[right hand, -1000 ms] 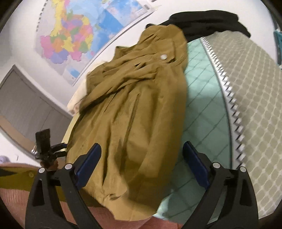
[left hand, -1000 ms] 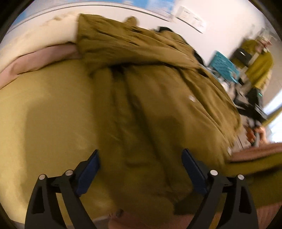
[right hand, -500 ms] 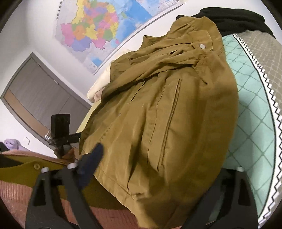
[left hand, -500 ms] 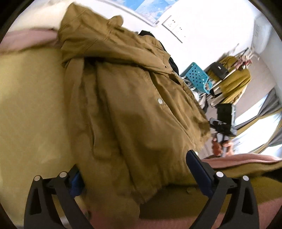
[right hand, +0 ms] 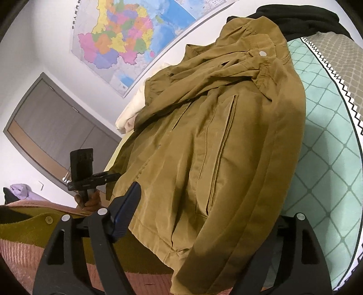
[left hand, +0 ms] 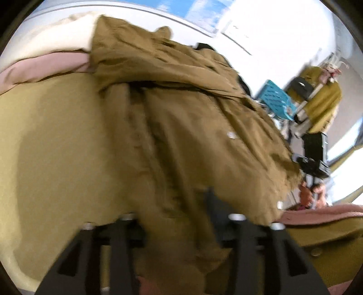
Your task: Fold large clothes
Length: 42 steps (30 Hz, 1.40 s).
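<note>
L gripper (left hand: 174, 204): jaws drawn in close w/ a fold of the olive-brown jacket (left hand: 181, 118) bunched between them, clamped on the hem; view is blurred, so pad contact itself not sharp. R gripper (right hand: 204, 217): jaws spread wide, the jacket's (right hand: 215, 136) lower hem and sleeve edge lying in the gap; blue pad of the one finger (right hand: 127, 211) shows at 9 o'clock of the gap, just beside the hem, other finger at 3 o'clock mostly hidden under the cloth. Can't tell if either pad touches fabric.

Jacket lies front-up, spread over the bed, sleeves crossed over the chest at 12 o'clock in both views; a silver snap (right hand: 262, 53) sits near the collar. In L view the mustard sheet (left hand: 56, 140) lies at 9 o'clock of the jacket, a pink blanket (left hand: 40, 68) at 10–11 o'clock, touching the jacket's shoulder. In R view a mint diamond-pattern quilt (right hand: 329, 158) lies at 3 o'clock, jacket edge resting on it; black garment (right hand: 301, 20) at 1 o'clock just past the collar. Cream pillow (right hand: 133, 111) at 10 o'clock of the jacket. Wall map (right hand: 136, 34) at 11 o'clock, grey door (right hand: 45, 136) at 9 o'clock. The L gripper's body and hand show at 8 o'clock in R view, near the hem. Teal crate (left hand: 276, 102) at 2 o'clock in L view, well apart.
</note>
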Motion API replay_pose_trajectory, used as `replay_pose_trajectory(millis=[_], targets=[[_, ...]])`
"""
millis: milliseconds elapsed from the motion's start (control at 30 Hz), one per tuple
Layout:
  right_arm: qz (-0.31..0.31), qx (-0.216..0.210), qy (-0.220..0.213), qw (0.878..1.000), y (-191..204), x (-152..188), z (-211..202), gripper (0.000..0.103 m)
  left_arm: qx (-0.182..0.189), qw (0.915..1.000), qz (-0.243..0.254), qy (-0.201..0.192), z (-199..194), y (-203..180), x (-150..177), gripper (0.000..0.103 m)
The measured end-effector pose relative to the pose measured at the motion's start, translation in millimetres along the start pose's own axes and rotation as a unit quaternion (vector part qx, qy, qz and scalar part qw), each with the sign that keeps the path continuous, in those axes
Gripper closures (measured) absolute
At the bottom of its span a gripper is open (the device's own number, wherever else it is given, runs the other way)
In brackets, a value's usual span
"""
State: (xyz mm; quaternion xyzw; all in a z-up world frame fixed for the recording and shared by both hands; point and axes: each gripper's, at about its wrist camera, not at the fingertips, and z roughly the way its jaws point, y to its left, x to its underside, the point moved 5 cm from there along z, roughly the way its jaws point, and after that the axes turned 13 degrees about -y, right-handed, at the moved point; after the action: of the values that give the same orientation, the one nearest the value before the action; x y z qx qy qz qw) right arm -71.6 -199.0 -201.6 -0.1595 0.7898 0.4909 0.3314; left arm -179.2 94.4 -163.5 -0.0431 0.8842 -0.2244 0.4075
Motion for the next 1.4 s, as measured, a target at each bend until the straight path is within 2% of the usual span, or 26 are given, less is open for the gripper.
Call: replay_pose_trajectory(millis=[67,133,167,200,233,267,400,567,633,700,733,800,900,967,1000,1033,1133,1167,1267,1300,1367,1400], targets=[[0.005,0.005,-0.006,1.000,-2.4,-0.6,-0.5,0.035,-0.009,0.9999,0.014,0.001,2.2,-2.7,0.0,0.051],[0.009,0.007,-0.010,1.000,-4.5,-1.1,-0.9,0.042,-0.022,0.9997,0.013,-0.004,2.9,0.5,-0.5,0.058],[0.010,0.014,-0.013,1.000,-6.1,-1.2,-0.7,0.052,-0.029,0.9995,0.010,-0.006,2.8,4.6,-0.2,0.071],[0.010,0.017,-0.014,1.000,-7.8,-1.6,-1.0,0.068,-0.037,0.9993,0.004,-0.007,3.0,9.0,-0.5,0.081],[0.012,0.020,-0.018,1.000,-9.3,-2.4,-1.6,0.090,-0.032,0.9993,-0.015,-0.008,2.5,14.8,-1.4,0.083],[0.024,0.008,-0.025,0.999,-10.1,-4.2,-3.8,0.091,-0.029,0.9992,-0.028,-0.010,1.5,18.7,-2.2,0.089],[0.032,-0.011,-0.059,0.998,-1.1,-18.3,-25.2,0.093,-0.036,0.9988,-0.024,-0.023,-5.6,14.3,-7.0,0.096],[0.006,-0.055,-0.112,0.992,35.5,-38.0,-74.2,0.094,-0.006,0.9966,-0.038,-0.073,-46.6,13.2,-25.6,0.097],[-0.011,-0.058,-0.109,0.992,41.4,-36.2,-83.6,0.094,0.005,0.9952,-0.034,-0.091,-66.3,13.0,-27.5,0.097],[-0.006,-0.053,-0.088,0.995,35.3,-29.8,-80.1,0.093,0.001,0.9932,-0.027,-0.113,-85.7,17.7,-26.4,0.097],[-0.001,-0.048,-0.073,0.996,29.1,-25.0,-75.0,0.092,0.013,0.9929,-0.028,-0.115,-91.6,21.3,-22.7,0.097],[0.010,-0.033,-0.055,0.998,16.8,-19.0,-67.6,0.087,-0.002,0.9960,-0.021,-0.086,-81.4,27.3,-12.5,0.096],[0.020,-0.007,-0.038,0.999,2.2,-11.6,-59.8,0.085,-0.012,0.9993,-0.009,-0.035,-53.7,29.7,2.2,0.096],[0.019,-0.012,-0.034,0.999,0.2,-8.2,-59.6,0.071,-0.016,0.9998,-0.008,-0.010,-39.8,34.1,10.2,0.096],[0.020,-0.015,-0.033,0.999,-1.4,-6.3,-62.3,0.057,-0.009,0.9998,-0.014,-0.008,-38.0,35.9,12.4,0.094],[0.019,-0.015,-0.030,0.999,-1.6,-4.7,-62.6,0.049,-0.004,0.9998,-0.020,-0.006,-37.0,38.5,13.8,0.092],[0.004,0.003,-0.005,1.000,-2.7,7.6,-63.1,0.039,-0.008,0.9997,-0.025,0.003,-39.1,44.6,16.0,0.083],[0.006,0.006,0.003,1.000,-4.1,11.9,-62.5,0.038,-0.007,0.9997,-0.022,0.007,-40.5,44.7,17.2,0.080],[0.007,0.013,0.021,1.000,-7.2,23.4,-60.6,0.036,0.007,0.9994,-0.018,0.027,-36.0,38.9,23.4,0.065],[0.008,0.013,0.024,1.000,-6.8,25.7,-59.6,0.036,0.007,0.9995,-0.014,0.028,-34.5,37.9,24.3,0.064],[0.018,0.006,0.025,1.000,-5.3,29.5,-57.9,0.047,0.011,0.9995,-0.011,0.028,-34.5,35.1,25.7,0.060],[0.012,0.000,0.029,0.999,-1.8,32.2,-56.5,0.064,0.011,0.9994,-0.012,0.029,-34.3,34.9,25.8,0.060]])
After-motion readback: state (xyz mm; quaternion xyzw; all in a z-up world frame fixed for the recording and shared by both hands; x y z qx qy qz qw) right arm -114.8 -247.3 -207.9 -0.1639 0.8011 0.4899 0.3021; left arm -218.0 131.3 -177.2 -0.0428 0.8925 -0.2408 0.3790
